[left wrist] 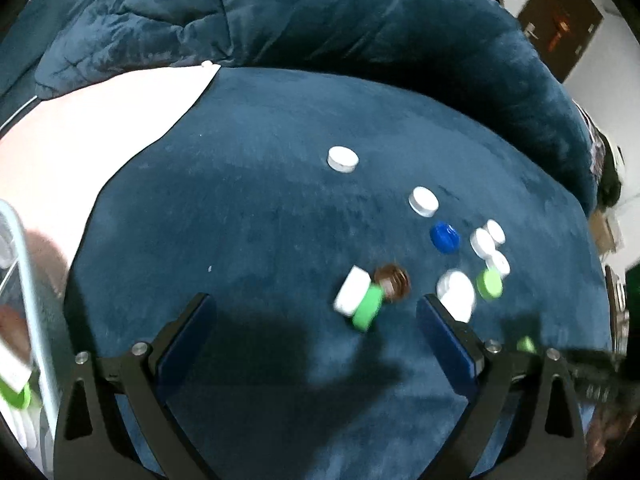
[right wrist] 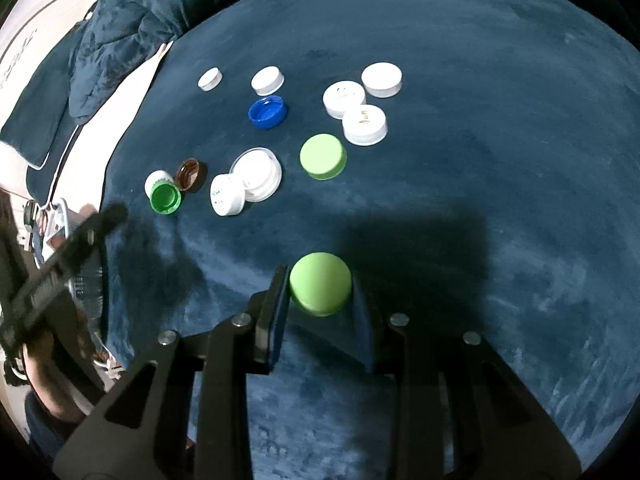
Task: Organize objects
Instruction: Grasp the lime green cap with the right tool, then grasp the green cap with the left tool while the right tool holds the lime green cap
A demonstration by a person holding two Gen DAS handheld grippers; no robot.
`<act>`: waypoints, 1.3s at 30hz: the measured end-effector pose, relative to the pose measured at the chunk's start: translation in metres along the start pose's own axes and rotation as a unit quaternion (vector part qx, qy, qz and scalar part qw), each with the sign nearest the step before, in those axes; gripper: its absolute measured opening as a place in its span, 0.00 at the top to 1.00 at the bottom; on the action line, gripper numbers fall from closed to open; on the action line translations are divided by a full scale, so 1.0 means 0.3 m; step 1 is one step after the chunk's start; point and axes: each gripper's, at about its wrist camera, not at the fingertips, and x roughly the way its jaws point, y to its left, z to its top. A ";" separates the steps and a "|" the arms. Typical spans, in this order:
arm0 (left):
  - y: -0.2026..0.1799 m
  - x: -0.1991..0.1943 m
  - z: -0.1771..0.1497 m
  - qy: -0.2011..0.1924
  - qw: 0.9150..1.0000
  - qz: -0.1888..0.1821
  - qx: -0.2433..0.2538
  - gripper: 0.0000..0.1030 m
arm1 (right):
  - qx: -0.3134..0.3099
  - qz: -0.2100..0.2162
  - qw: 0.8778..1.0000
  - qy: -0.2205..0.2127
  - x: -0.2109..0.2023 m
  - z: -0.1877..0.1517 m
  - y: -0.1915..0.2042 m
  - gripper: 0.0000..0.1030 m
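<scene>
Right wrist view — light-green cap, round, smooth-topped, unmarked.

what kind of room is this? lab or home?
Likely a home, probably a bedroom: the bottle caps lie on a plush blue blanket, rumpled bedding sits behind it, and a brown door shows beyond.

A deep blue plush blanket covers everything. The caps on it are mostly white, with one royal blue cap, one brown cap, a dark green cap and two lime green caps. Both claws are black with blue pads.
</scene>
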 end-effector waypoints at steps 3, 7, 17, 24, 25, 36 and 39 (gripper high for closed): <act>0.012 0.053 0.012 0.012 1.000 0.021 -0.009 0.02 | -0.005 -0.002 1.000 0.004 0.004 -0.002 -0.011 0.70; -0.007 0.100 -0.032 0.049 0.998 0.017 0.021 0.02 | -0.008 -0.002 1.000 0.004 0.006 0.009 -0.005 0.70; 0.000 0.083 -0.040 0.041 0.999 -0.016 0.010 0.03 | -0.010 -0.004 1.000 0.008 0.019 0.005 -0.004 0.70; 0.057 0.082 -0.062 0.053 0.995 0.088 0.002 0.03 | -0.009 -0.004 1.000 0.008 0.025 0.008 0.001 0.69; 0.069 0.068 -0.075 0.050 0.993 0.107 0.002 0.03 | -0.009 -0.004 1.000 0.008 0.026 0.009 0.002 0.69; -0.034 0.037 -0.073 0.016 0.998 0.018 0.062 0.11 | -0.016 -0.003 1.000 0.007 0.030 0.008 0.012 0.69; -0.071 0.088 -0.060 0.029 0.997 0.018 0.068 0.24 | -0.014 -0.004 1.000 0.007 0.029 0.011 0.005 0.69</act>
